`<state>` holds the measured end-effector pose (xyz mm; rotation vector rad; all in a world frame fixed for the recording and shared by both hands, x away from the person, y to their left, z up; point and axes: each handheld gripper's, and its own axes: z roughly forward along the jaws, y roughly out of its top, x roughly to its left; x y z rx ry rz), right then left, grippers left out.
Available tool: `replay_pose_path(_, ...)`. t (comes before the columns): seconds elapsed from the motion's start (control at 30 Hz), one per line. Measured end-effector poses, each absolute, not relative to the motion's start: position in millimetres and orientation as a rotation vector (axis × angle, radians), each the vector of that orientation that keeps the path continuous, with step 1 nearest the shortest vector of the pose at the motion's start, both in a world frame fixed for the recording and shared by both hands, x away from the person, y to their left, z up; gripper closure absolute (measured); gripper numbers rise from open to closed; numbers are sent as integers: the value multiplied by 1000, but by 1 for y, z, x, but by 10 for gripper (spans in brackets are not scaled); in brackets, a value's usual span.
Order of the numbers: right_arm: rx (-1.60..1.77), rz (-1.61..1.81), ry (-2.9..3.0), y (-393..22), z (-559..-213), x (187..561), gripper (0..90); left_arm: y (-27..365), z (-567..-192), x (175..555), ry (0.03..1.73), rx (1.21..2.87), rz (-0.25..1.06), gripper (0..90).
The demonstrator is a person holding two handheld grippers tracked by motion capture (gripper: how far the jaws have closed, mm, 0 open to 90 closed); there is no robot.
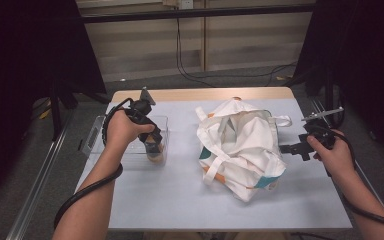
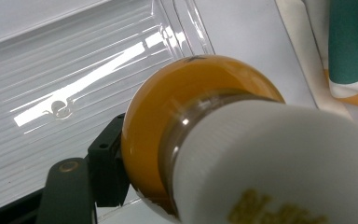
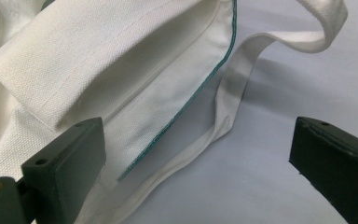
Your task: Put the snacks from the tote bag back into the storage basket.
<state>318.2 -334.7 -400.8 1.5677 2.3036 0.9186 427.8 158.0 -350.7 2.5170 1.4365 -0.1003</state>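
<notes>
- Our left gripper (image 1: 152, 142) is clamped on an orange bottle (image 2: 168, 116) with a white cap (image 2: 279, 163), lowered into the clear plastic bin (image 1: 97, 132) to set it there.
- Our right gripper (image 1: 291, 148) waits with its jaws spread and nothing between them, beside the canvas tote bag (image 1: 240, 150), ready to hold its strap (image 3: 261, 60).

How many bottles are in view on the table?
1. An orange-filled bottle with a white cap sits in the left gripper, over the clear tray left of the cloth bag. The bag could hide more.
</notes>
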Motion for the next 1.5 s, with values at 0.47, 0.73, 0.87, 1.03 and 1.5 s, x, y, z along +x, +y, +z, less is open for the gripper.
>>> replay_pose_path(0.47,1571,921,2301,-334,-402,318,31,160,-358,426,1456,2508,-117,304)
replay_pose_path(0.73,1572,917,2301,-334,-402,318,31,160,-360,426,1473,2501,-113,303)
replay_pose_path(0.87,1568,920,2304,-334,-402,318,31,159,-360,425,1475,2500,-110,303)
replay_pose_path(1.03,1562,928,2306,-334,-403,318,31,159,-361,425,1482,2499,-109,302)
replay_pose_path(1.5,1562,917,2302,-334,-402,315,31,155,-362,421,1476,2483,-76,296)
